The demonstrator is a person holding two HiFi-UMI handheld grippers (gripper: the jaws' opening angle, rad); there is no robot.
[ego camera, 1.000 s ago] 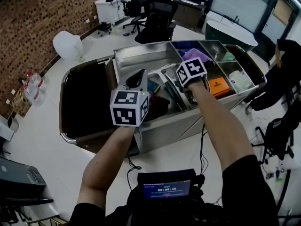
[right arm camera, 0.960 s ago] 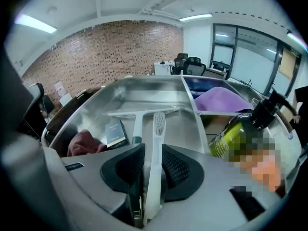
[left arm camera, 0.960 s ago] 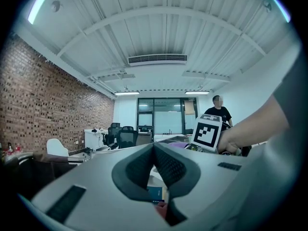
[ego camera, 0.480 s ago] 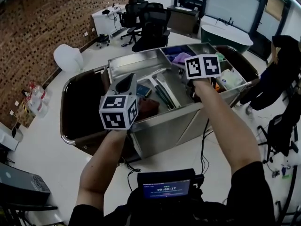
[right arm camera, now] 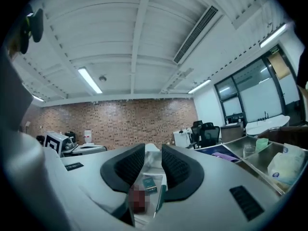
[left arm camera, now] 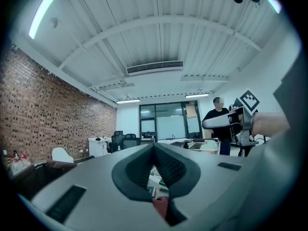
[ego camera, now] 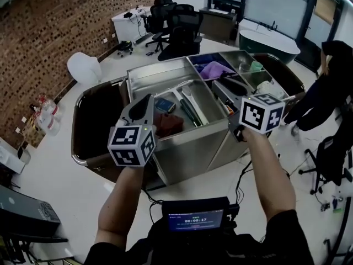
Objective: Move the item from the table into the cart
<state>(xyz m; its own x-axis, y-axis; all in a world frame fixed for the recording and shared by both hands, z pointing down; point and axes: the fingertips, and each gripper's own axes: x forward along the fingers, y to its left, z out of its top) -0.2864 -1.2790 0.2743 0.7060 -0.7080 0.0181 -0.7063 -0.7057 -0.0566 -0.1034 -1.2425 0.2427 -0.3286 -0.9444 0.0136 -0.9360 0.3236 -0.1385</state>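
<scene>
Step in hand: I judge that it is the pause after a drop. Both grippers hover over the near edge of the stainless steel cart (ego camera: 193, 148) and neither carries anything.
Left gripper (left arm camera: 154, 146): its jaws are pressed together, with nothing between them.
Right gripper (right arm camera: 153, 150): its jaws stand apart. Through the gap only the cart's contents show far behind, so nothing is held.
Item: the table is in no view. The big compartment holds a dark red soft thing (ego camera: 168, 123), a blue flat packet (ego camera: 164, 105) and long dark tools (ego camera: 190, 108). I cannot tell which of them is the task's item.
Next move: probably turn away to the table for another item. This calls for opening the left jaws first.
Edges: the cart's steel walls and dividers are thin and hard. A dark brown tub with a metal rim (ego camera: 99, 126) stands close against the cart's left side.
Open room: the white floor (ego camera: 60, 175) on the left is free. On the right a person in black clothes (ego camera: 336, 76) is near the cart.
</scene>
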